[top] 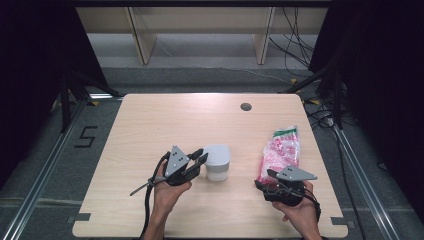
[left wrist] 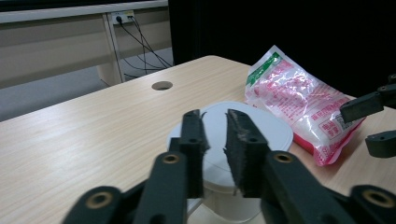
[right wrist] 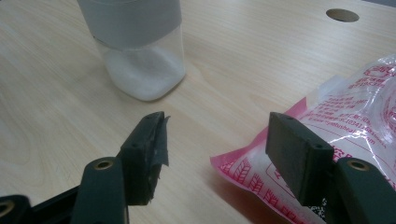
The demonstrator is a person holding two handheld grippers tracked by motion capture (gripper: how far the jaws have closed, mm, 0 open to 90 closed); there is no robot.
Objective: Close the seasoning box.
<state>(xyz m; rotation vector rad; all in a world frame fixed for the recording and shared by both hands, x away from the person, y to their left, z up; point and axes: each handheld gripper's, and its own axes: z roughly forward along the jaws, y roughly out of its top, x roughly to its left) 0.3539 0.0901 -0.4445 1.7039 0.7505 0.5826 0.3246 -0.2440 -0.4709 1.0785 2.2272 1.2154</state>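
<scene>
Reaching with my right gripper (right wrist: 215, 149), jaws spread, I find the pink bag (right wrist: 336, 130) just ahead, its long axis running away. My left gripper (left wrist: 215, 140), jaws narrowly parted and empty, hovers beside the lidded white jar (left wrist: 261, 126).

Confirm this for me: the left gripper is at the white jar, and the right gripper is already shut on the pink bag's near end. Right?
Not quite. The right gripper is open, not shut: the right gripper view shows its jaws spread, one hanging over the pink bag and the other over bare table, nothing clamped. The left gripper is at the white jar, as you said.
</scene>
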